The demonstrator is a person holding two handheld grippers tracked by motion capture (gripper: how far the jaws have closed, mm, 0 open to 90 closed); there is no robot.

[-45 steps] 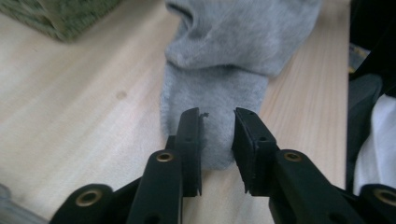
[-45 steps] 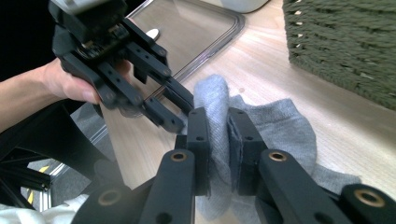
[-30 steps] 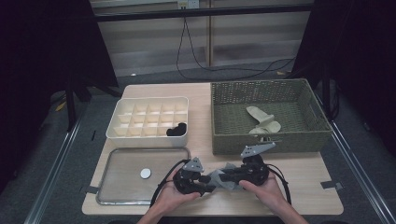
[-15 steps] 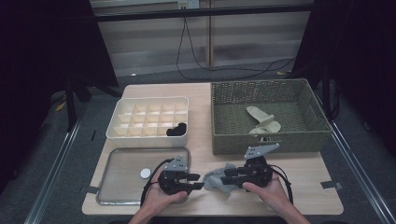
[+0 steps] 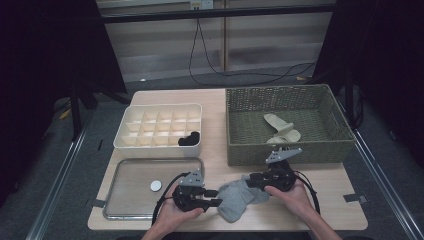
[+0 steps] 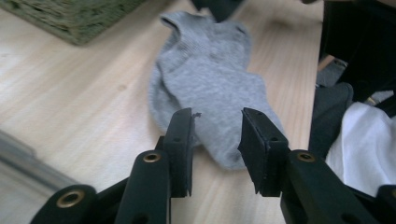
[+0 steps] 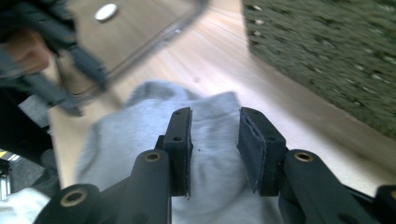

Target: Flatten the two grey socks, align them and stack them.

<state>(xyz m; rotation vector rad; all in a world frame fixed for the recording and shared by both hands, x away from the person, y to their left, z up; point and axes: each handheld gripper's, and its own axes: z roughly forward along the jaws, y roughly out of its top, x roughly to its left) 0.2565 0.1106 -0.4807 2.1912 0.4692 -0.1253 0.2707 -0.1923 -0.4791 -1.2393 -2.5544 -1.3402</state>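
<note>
A grey sock (image 5: 239,198) lies crumpled on the wooden table (image 5: 320,200) near its front edge. My left gripper (image 5: 214,198) points right at the sock's left end. In the left gripper view its jaws (image 6: 217,135) have just been closing; a gap remains, with the sock's tip (image 6: 210,88) lying between and beyond the pads, not pinched. My right gripper (image 5: 250,181) points left over the sock's right end. In the right gripper view its jaws (image 7: 215,135) have just been closing and stand apart above the grey fabric (image 7: 205,158).
A metal tray (image 5: 125,200) with a white disc (image 5: 156,185) lies front left. Behind it stands a white compartment box (image 5: 160,112) holding a black item (image 5: 189,139). A green wicker basket (image 5: 285,152) with beige socks (image 5: 281,131) stands back right.
My left gripper has drawn away to the left from the right one. The right gripper has shifted slightly toward the front over the sock, which now lies spread between the two.
</note>
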